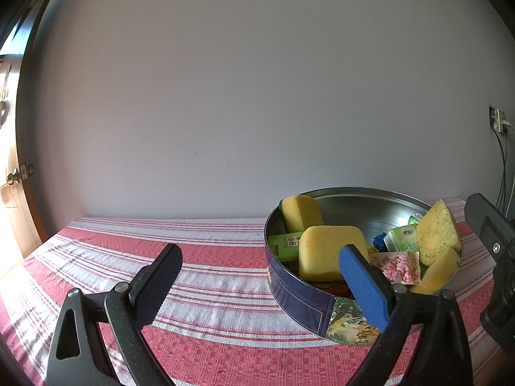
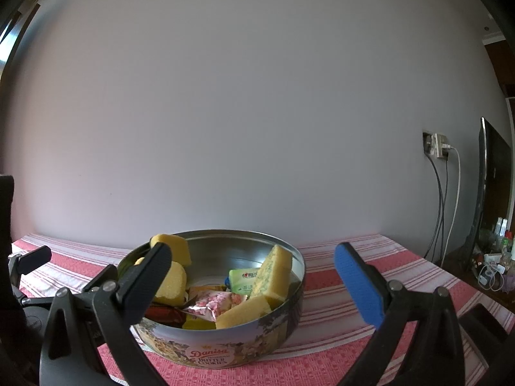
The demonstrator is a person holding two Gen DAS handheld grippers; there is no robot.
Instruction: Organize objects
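Note:
A round Danisa cookie tin (image 2: 222, 350) stands open on the red and white striped cloth (image 1: 209, 289). Inside lie several yellow sponges (image 1: 328, 251) (image 2: 273, 273), a green packet (image 2: 243, 278), a pink flowered packet (image 1: 399, 267) (image 2: 219, 300) and a green box (image 1: 286, 244). My left gripper (image 1: 260, 276) is open, just left of the tin (image 1: 299, 305), its blue finger in front of the tin's rim. My right gripper (image 2: 254, 280) is open, low in front of the tin, with nothing between its fingers.
A plain white wall stands behind the table. A wall socket with hanging cables (image 2: 437, 148) and a dark screen (image 2: 492, 177) are at the right. A wooden door with a knob (image 1: 14, 177) is at the far left. Bare cloth lies left of the tin.

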